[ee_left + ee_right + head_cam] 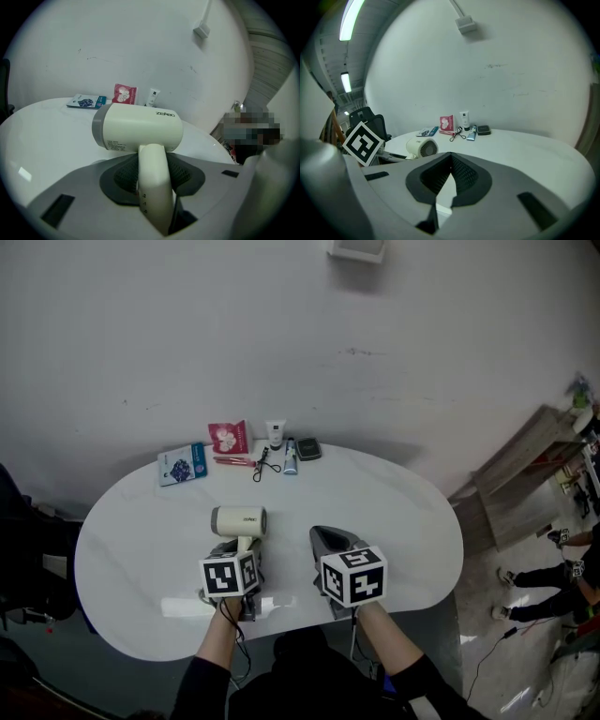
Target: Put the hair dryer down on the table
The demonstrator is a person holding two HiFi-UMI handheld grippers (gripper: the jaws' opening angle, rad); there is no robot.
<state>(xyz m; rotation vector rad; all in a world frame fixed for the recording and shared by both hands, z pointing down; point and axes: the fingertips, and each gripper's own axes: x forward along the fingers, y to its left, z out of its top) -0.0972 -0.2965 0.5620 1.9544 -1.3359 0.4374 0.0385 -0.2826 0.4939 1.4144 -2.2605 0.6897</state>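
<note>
Head view: white oval counter against a white wall; left tongs pinch the hair dryer, right tongs pressed together.

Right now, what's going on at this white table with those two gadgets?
A person has a hand-held gripper in each hand. The left gripper is clamped on the handle of a cream hair dryer, holding it low over the round white table; whether it touches the top is not clear. The right gripper is beside it, jaws together with nothing between them. A few small packets and a tube sit at the table's far edge.
</note>
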